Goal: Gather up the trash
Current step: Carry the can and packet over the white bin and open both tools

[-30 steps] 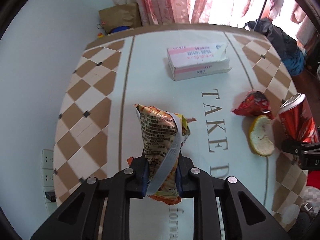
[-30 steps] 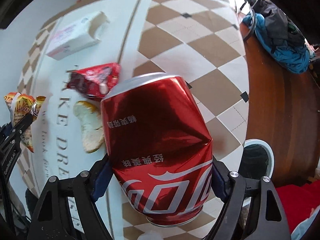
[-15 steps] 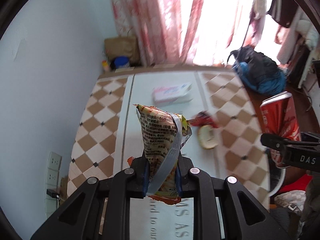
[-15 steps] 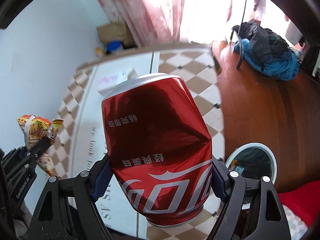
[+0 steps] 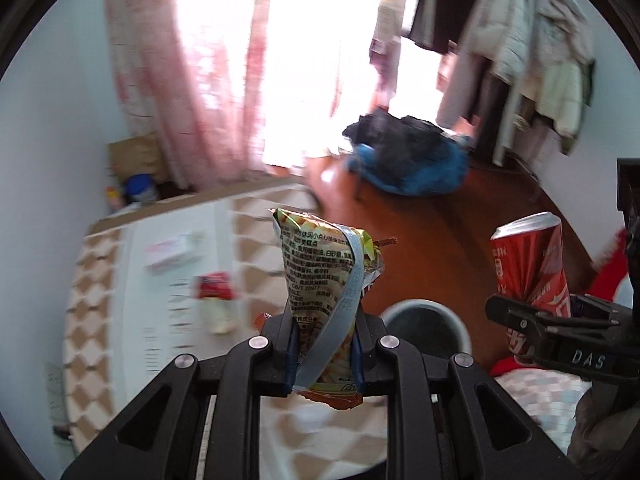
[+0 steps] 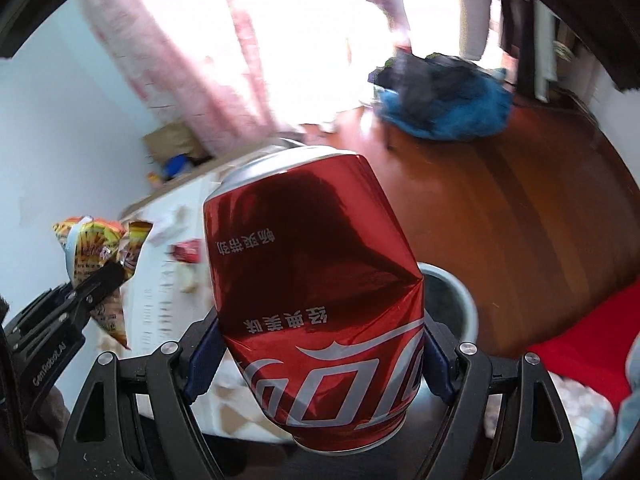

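My left gripper (image 5: 325,350) is shut on a yellow snack wrapper (image 5: 326,276) that stands up between its fingers, raised above the table's edge. My right gripper (image 6: 320,356) is shut on a dented red cola can (image 6: 316,280), which fills the middle of the right wrist view. The can (image 5: 528,268) and the right gripper (image 5: 532,320) also show at the right of the left wrist view. A grey round bin (image 5: 424,328) stands on the floor beyond the table, just past the wrapper; its rim (image 6: 460,300) peeks out behind the can. A red wrapper (image 5: 214,286) and a pale peel (image 5: 218,314) lie on the table.
The checkered table (image 5: 104,320) carries a pink-and-white box (image 5: 170,254). Brown wooden floor (image 6: 520,220) spreads to the right, with a blue and black heap of bags (image 5: 408,160) on it. Pink curtains (image 5: 168,72) and hanging clothes (image 5: 512,40) line the back. Red cloth (image 6: 580,336) lies near right.
Both grippers have risen and swung right, away from the tabletop toward the floor, each keeping its item. The bin has come into view in front of the wrapper and close behind the can.
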The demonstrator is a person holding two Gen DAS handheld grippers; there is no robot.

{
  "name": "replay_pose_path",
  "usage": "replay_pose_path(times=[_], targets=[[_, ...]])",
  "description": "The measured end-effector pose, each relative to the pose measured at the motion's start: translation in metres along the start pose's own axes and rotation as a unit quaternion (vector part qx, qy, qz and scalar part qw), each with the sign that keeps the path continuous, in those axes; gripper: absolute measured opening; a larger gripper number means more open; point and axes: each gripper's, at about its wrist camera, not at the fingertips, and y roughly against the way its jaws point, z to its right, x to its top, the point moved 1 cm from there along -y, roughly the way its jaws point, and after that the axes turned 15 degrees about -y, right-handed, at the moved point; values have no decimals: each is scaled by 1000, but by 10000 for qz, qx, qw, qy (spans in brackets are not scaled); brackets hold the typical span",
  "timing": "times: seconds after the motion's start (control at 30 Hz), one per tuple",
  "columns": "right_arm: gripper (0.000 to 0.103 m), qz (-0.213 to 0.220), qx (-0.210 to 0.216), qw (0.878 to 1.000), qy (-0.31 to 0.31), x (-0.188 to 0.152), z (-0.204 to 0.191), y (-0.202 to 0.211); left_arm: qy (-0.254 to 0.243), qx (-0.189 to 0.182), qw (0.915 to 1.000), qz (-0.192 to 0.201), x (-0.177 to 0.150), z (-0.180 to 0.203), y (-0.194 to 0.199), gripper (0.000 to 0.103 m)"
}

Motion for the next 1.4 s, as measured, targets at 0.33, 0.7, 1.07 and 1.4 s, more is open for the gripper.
replay_pose_path(times=[0.33, 0.7, 1.07, 1.4], targets=[[84, -601, -539, 9913, -1039, 11, 150, -58, -356, -834, 9921, -866, 21, 110, -121, 17], [84, -1514, -738, 9737, -1536, -1, 213, -187, -538, -1286, 9675, -2111, -4, 153, -224, 31], [102, -1817, -856, 9648, -1697, 2, 229, -241, -360, -983, 9636, -2458, -22, 140, -243, 93], [103, -1576, -1297, 9696, -1348, -16, 226, -199, -561, -514, 9697, -2319, -26, 127, -215, 97]])
